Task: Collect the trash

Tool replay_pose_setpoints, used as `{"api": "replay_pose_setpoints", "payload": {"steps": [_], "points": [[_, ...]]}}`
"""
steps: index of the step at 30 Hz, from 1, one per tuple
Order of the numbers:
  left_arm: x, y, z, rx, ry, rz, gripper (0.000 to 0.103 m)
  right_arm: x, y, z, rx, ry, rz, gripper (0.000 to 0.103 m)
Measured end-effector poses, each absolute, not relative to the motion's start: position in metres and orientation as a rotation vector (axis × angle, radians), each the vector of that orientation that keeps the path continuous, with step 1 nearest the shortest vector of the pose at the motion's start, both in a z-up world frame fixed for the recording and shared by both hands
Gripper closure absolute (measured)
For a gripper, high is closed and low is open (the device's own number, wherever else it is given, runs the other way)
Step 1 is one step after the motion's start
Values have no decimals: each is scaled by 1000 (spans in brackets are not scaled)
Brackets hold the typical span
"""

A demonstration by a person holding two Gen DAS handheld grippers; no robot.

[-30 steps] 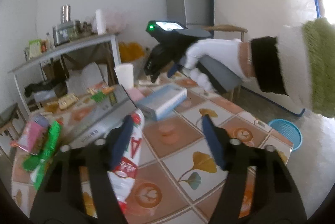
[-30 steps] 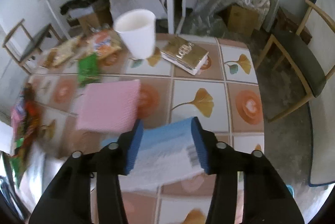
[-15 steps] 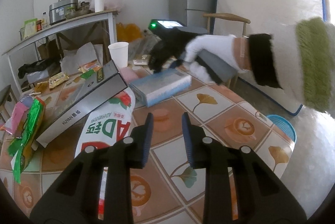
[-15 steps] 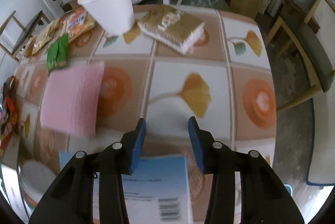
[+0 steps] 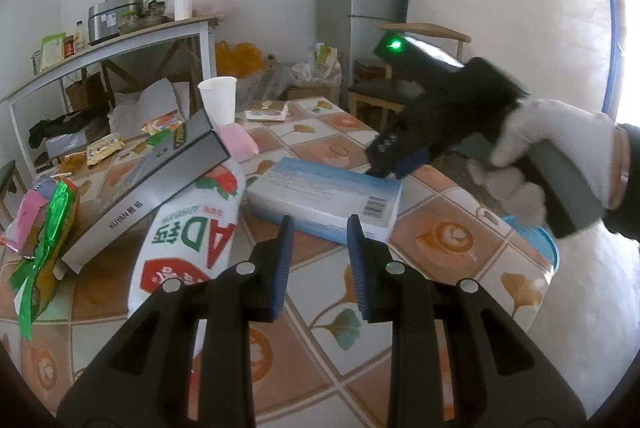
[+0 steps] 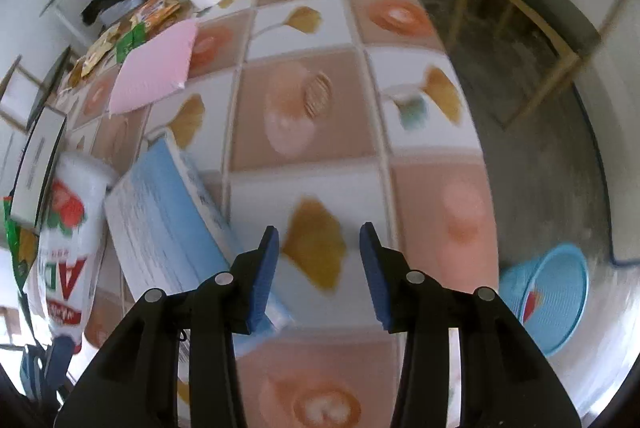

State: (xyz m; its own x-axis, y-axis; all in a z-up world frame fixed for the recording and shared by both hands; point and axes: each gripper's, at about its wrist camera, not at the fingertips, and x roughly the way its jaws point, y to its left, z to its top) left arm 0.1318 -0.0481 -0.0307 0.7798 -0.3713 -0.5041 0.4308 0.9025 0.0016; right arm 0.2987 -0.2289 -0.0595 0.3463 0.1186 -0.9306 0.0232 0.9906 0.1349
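– Left tool [image 5: 319,224] first: what are its jaws doing?

– They have just been closing and now stand a little apart with nothing between them, hanging over the worktop [image 5: 460,236]. The blue box [image 5: 324,196] lies flat just ahead of the tips, with its long axis running across the view. A white bag [image 5: 188,240] touches its left end.

– And the other tool?

– From this view the right tool [image 5: 394,168], held in a gloved hand [image 5: 548,148], is tipped down at the far right corner of the box. It is blurred, so I cannot tell whether it touches.

– Does its own camera settle that?

– Partly. The right tool [image 6: 319,232] has its jaws spread over bare tile and grips nothing. The blue box [image 6: 160,220] sits to its left, with the near corner running behind the left finger [image 6: 264,268] and the length going away and leftward.

– Where does the trash go?

– Probably the blue basket [image 6: 548,292], on the floor beyond the worktop's right edge.

– So who takes the box?

– Both are near. I think the right must shift left to straddle the box, while the left faces its long side.
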Motion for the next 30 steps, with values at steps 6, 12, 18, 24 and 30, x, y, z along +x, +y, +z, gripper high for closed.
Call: {"api": "replay_pose_setpoints", "payload": {"steps": [6, 12, 18, 24, 30], "points": [[127, -57, -40, 149, 560, -454, 78, 257, -241, -60, 231, 1215, 38, 62], [132, -55, -47, 145, 609, -428, 78, 223, -244, -60, 321, 1234, 68, 62], [136, -49, -48, 130, 635, -403, 78, 193, -241, -62, 416, 1259, 114, 62], [138, -46, -49, 114, 651, -394, 78, 172, -235, -65, 511, 1287, 174, 62], [138, -42, -46, 95, 653, -376, 78, 160, -224, -69, 587, 1306, 249, 62]]}}
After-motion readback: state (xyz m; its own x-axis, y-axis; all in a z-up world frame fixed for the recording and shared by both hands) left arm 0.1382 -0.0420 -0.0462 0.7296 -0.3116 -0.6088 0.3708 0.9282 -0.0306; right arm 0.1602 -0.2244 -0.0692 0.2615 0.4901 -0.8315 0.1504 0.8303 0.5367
